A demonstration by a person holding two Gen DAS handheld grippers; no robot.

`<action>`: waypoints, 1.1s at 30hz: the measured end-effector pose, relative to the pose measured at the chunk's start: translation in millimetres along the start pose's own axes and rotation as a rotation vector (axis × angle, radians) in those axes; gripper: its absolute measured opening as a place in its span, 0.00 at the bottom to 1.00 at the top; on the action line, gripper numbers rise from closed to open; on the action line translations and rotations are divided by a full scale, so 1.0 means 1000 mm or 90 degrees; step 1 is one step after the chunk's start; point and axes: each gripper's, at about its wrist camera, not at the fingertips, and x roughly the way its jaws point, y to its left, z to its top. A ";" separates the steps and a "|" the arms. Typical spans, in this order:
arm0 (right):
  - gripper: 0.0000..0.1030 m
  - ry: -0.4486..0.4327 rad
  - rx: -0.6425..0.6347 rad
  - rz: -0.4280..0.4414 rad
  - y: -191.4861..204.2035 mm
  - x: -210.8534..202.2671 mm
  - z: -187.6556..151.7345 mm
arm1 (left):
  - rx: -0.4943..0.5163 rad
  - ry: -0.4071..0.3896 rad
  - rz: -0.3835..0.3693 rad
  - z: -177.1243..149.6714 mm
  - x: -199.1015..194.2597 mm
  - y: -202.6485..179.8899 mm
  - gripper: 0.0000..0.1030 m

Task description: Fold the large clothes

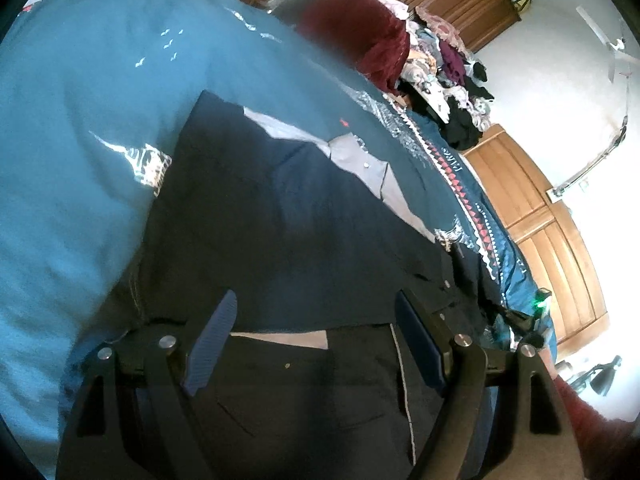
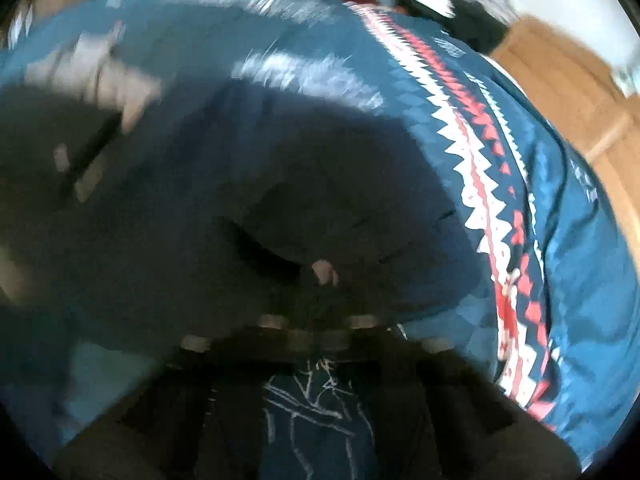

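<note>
— On the bed (image 1: 60, 128), what lay there?
— Dark trousers (image 1: 256, 216) lay flat on the blue cover (image 1: 80, 80). Grey pocket cloth (image 1: 360, 168) showed near the top edge.
— Where was the left gripper (image 1: 320, 344)?
— Low over the trousers, near a small metal button (image 1: 287, 365). Its blue pads (image 1: 212, 344) stood wide apart, with nothing between them.
— And the right gripper (image 2: 316, 320)?
— That picture was very blurry. The gripper sat close against a dark hump of the trousers (image 2: 248, 200). I could not tell if it was wide or pinching the cloth.
— What else was around?
— A red and white zigzag band (image 2: 472, 148) ran along the cover. A dark red cloth (image 1: 360, 28) and a pile of mixed clothes (image 1: 452, 80) sat at the far edge of the bed. Brown wooden doors (image 1: 540, 220) stood behind.
</note>
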 end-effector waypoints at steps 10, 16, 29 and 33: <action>0.00 -0.196 0.185 0.519 0.089 -0.177 0.107 | -0.018 -0.041 -0.039 0.012 -0.031 0.013 0.80; 0.05 -0.170 0.157 0.718 0.236 -0.158 0.187 | -0.031 -0.056 -0.042 0.014 -0.048 0.018 0.80; 0.50 -0.109 0.178 0.286 0.091 -0.095 0.093 | -0.033 -0.024 -0.002 0.004 -0.033 0.027 0.80; 0.50 0.034 0.225 0.249 0.067 -0.028 0.030 | -0.033 -0.016 0.014 0.001 -0.028 0.024 0.80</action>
